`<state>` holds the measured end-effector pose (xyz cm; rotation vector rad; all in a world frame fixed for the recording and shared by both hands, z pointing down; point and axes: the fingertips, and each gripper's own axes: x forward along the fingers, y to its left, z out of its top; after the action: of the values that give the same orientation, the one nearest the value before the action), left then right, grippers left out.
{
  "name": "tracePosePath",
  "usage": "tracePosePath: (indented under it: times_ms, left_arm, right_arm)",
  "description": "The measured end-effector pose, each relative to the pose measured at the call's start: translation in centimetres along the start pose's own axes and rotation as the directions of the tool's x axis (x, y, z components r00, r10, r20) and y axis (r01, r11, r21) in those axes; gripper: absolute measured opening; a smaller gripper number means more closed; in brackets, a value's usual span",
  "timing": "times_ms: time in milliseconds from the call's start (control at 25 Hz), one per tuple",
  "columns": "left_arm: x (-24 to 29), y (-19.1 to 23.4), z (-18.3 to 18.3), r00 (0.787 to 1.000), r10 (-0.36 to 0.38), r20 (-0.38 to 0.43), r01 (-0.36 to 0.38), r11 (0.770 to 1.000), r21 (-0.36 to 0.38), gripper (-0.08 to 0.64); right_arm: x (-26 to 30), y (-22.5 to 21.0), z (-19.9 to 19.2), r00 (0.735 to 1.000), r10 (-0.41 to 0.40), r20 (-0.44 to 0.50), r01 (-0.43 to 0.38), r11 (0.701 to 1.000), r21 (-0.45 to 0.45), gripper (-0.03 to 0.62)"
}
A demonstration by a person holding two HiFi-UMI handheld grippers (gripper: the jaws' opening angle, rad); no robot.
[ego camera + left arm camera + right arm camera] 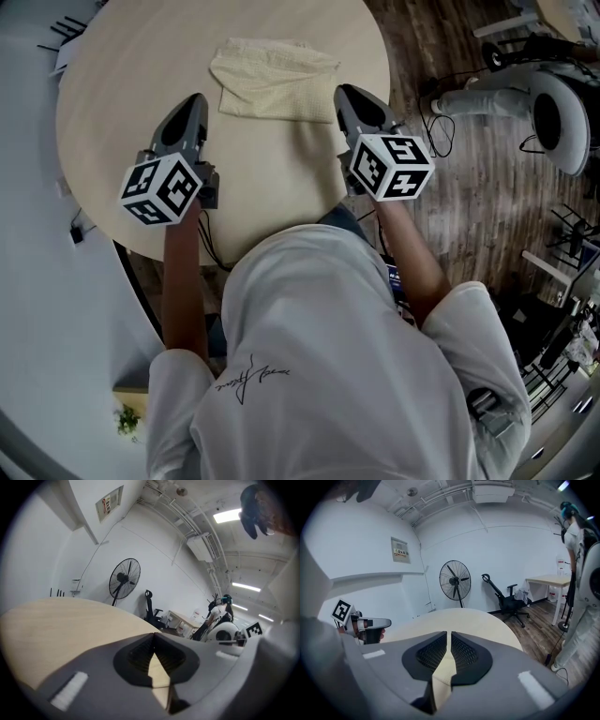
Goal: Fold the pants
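Note:
The cream pants (272, 80) lie folded into a small rectangle at the far middle of the round wooden table (122, 84). Both grippers hover over the table's near part, short of the cloth and clear of it. My left gripper (197, 98) is to the pants' left and my right gripper (345, 91) is by their right near corner. In the left gripper view the jaws (153, 637) meet at their tips with only tabletop (56, 625) behind them. In the right gripper view the jaws (449, 634) stand a thin slit apart with nothing between them.
A standing fan (455, 581), an office chair (508, 599) and a desk (548, 581) are beyond the table. A person (581, 573) stands at the right. A white device (553, 112) and cables (441, 122) lie on the wood floor right of the table.

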<state>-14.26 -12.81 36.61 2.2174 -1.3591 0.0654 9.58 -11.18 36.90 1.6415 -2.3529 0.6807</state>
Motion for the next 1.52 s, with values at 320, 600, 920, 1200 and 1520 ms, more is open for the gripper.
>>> tracePosePath:
  times_ms: [320, 600, 920, 1200, 1520]
  left_arm:
    - [-2.7, -0.9, 0.2, 1.000, 0.004, 0.017, -0.005, 0.996, 0.084, 0.057]
    - [-5.3, -2.4, 0.0, 0.999, 0.005, 0.033, -0.008, 0.995, 0.104, 0.057]
    - [-7.6, -2.6, 0.7, 0.998, -0.020, 0.051, 0.014, 0.993, 0.117, 0.057]
    - [-9.3, -3.8, 0.7, 0.996, -0.055, 0.074, 0.050, 0.996, 0.071, 0.057]
    - [-10.8, -6.2, -1.2, 0.997, -0.044, 0.059, 0.037, 0.992, 0.124, 0.051]
  right_arm:
    - [-1.6, 1.9, 0.1, 1.000, 0.011, 0.012, -0.011, 1.000, -0.022, 0.015]
    - [-4.1, 2.6, 0.4, 1.000, 0.006, 0.031, -0.005, 1.000, -0.028, 0.009]
    - [-6.1, 4.5, 0.8, 0.998, 0.012, 0.063, -0.009, 0.999, -0.037, 0.002]
    - [-8.3, 5.6, 0.8, 0.996, 0.047, 0.076, -0.045, 0.998, -0.033, 0.000]
    - [-11.1, 5.5, 0.6, 0.994, 0.059, 0.091, -0.054, 0.997, -0.056, 0.000]
